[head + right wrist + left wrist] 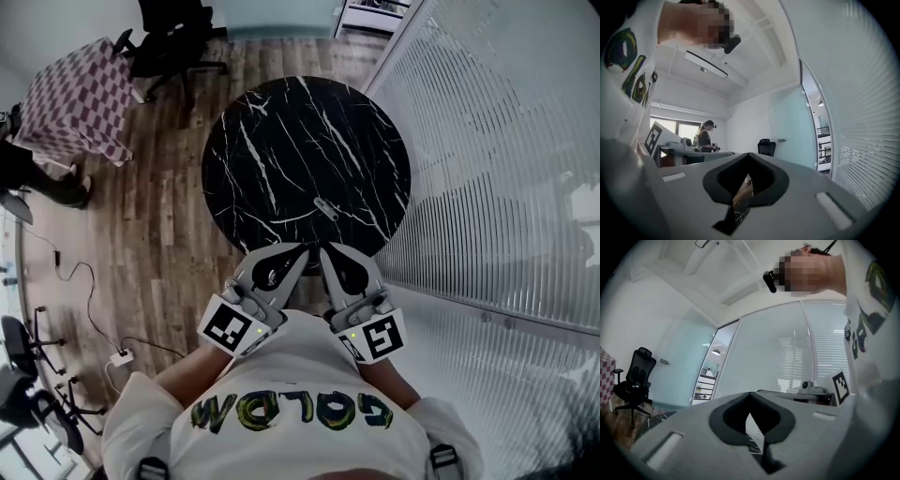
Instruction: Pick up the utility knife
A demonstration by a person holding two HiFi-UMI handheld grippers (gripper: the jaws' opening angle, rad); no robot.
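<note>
Closest beneath my head camera is my white shirt [281, 375]. Just ahead of it I hold both grippers side by side, pointing level toward the table. My left gripper [302, 249] has its jaws pressed together, with nothing between them. My right gripper [325, 249] is just as closed and just as empty. The two sets of tips nearly meet at the near rim of the round black marble table [272, 131].

Beyond the tips, a little to the right, the utility knife [325, 207] lies flat and slanted on the tabletop. It is close to the near edge and apart from both grippers.

Farther out, wood floor [169, 216] surrounds the table. A checkered tablecloth [75, 98] and a black office chair [173, 42] stand at the far left, and a wall of blinds [497, 187] runs along the right.
</note>
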